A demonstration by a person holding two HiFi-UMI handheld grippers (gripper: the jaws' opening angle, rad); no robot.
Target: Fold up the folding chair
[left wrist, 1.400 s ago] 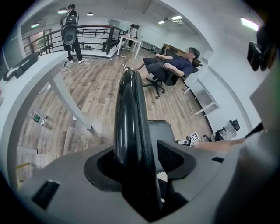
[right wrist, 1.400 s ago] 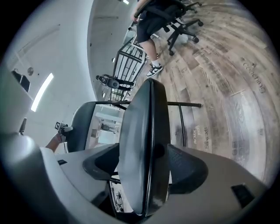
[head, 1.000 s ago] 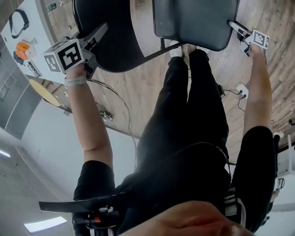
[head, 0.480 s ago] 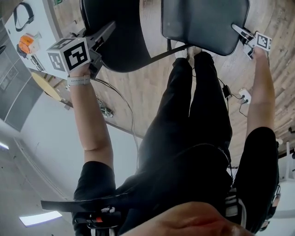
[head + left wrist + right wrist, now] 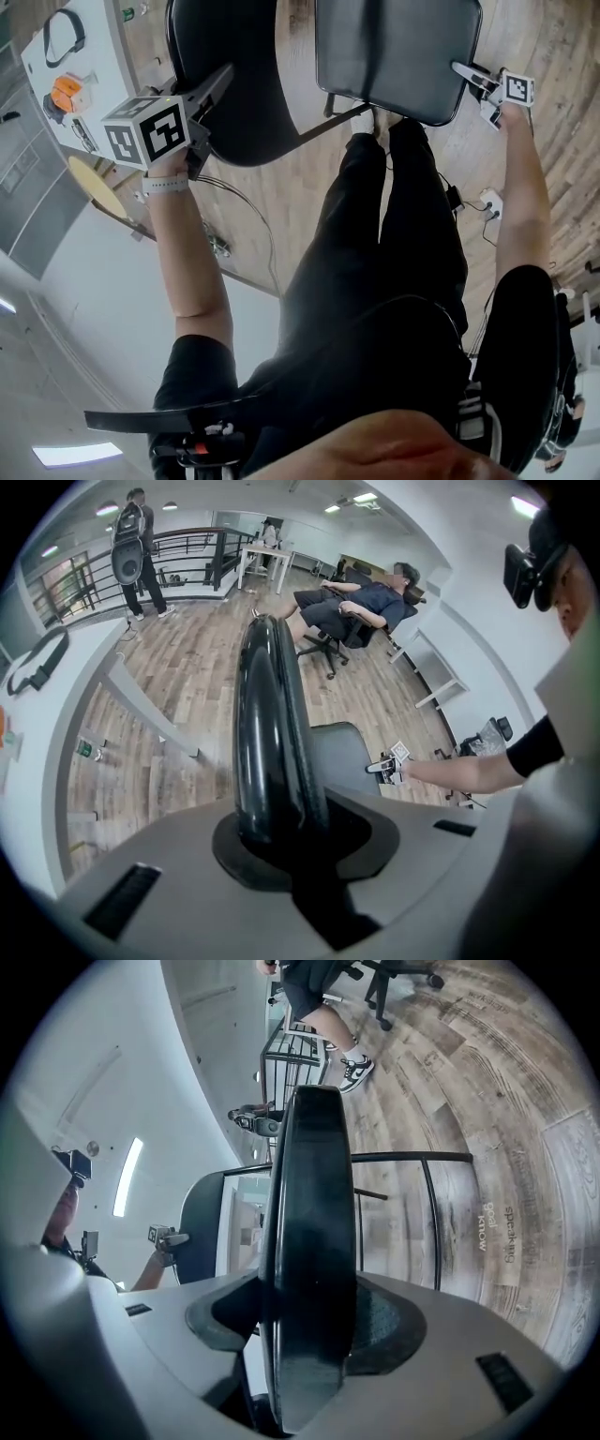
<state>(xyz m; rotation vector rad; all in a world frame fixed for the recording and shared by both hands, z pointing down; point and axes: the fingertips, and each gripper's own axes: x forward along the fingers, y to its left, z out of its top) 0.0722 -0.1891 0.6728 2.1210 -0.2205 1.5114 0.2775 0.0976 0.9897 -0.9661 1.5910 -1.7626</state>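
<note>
The folding chair stands in front of my legs. Its black backrest (image 5: 239,75) is at the upper left of the head view and its dark padded seat (image 5: 398,47) at the top middle. My left gripper (image 5: 220,82) has the backrest's rim (image 5: 267,724) between its closing jaws, and the rim fills the gap. My right gripper (image 5: 461,69) is closing on the seat's right edge (image 5: 309,1241), which sits tightly between its jaws. A thin black frame tube (image 5: 323,110) runs under the seat. In the left gripper view my right gripper (image 5: 386,764) is small, at the seat (image 5: 342,757).
A white table (image 5: 98,37) with an orange item (image 5: 66,92) and a black strap stands at the left. Cables and a white power strip (image 5: 489,202) lie on the wood floor. My legs (image 5: 394,234) are just behind the chair. One person sits (image 5: 361,602) and another stands (image 5: 136,546) farther off.
The right gripper and the seat edge have shifted left and up in the head view. The left gripper with its marker cube has risen a little with the backrest.
</note>
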